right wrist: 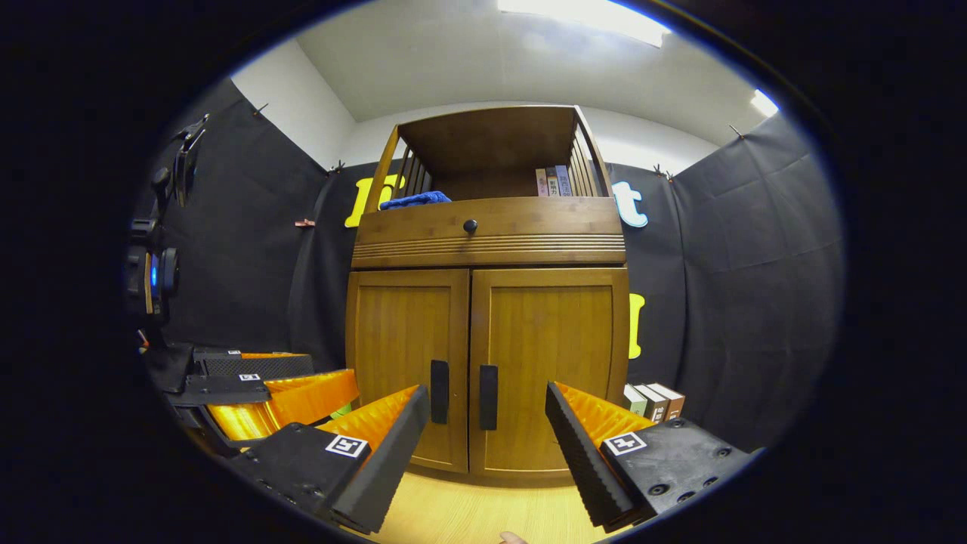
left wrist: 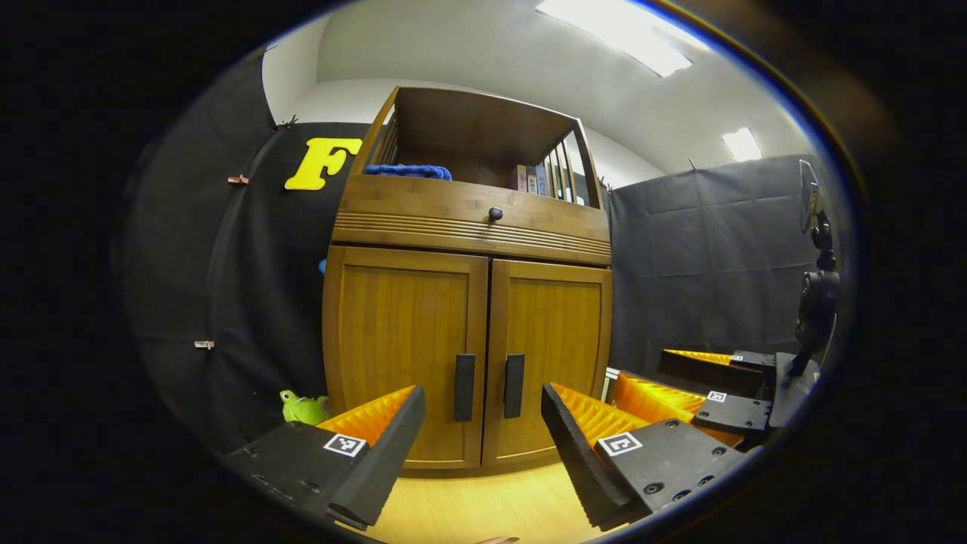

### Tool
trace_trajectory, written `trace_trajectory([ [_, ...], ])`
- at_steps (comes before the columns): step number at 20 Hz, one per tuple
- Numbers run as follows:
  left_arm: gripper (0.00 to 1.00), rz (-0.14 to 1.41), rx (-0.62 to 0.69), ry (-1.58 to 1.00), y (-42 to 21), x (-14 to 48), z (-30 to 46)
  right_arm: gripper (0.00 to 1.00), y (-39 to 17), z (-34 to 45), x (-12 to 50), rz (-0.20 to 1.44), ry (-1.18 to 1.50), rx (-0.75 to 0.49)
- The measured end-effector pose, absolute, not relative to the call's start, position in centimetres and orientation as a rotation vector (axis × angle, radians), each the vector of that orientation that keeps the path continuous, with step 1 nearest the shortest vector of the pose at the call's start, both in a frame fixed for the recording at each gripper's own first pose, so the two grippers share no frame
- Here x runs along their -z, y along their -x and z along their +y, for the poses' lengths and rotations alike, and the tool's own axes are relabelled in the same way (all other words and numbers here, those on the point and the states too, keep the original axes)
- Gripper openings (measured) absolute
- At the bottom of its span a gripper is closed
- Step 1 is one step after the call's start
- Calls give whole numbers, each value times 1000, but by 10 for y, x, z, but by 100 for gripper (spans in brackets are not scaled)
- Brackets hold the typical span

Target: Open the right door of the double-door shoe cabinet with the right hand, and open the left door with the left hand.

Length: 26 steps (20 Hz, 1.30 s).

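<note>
left gripper [left wrist: 483, 446]: two wedge-shaped fingers with ridged inner faces, each on a flat plate
left gripper markings: a small square black-and-white tag on each plate; round screw holes along the plates' outer edges
right gripper [right wrist: 487, 446]: same build, saw-toothed inner edges, a square tag on each plate, screw holes on the right plate
right gripper from the left gripper view: ribbed fingers, tagged plates, a dark stalk-like mount above

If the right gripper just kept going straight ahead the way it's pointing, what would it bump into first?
Most likely the right door of the shoe cabinet, near its handle. The right gripper is open with nothing between its fingers, though depth is hard to judge.
</note>
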<state>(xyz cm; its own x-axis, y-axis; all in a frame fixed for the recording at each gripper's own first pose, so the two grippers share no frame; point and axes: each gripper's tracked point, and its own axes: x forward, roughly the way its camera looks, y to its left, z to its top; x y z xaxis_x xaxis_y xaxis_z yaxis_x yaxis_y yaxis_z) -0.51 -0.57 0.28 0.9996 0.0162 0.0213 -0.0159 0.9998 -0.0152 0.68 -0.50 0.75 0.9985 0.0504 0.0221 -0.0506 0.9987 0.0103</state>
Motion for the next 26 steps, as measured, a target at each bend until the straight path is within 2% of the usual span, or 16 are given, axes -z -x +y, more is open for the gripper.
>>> trace_trajectory([
  [11,96,-28,20,13,9,-6,-39,97,-14,-14,-1,7,-35,-87],
  [19,95,-20,7,33,15,-7,-33,98,-20,-7,14,44,-28,-102],
  [26,95,-26,49,31,0,-8,-44,97,-27,-25,5,16,-33,-70],
])
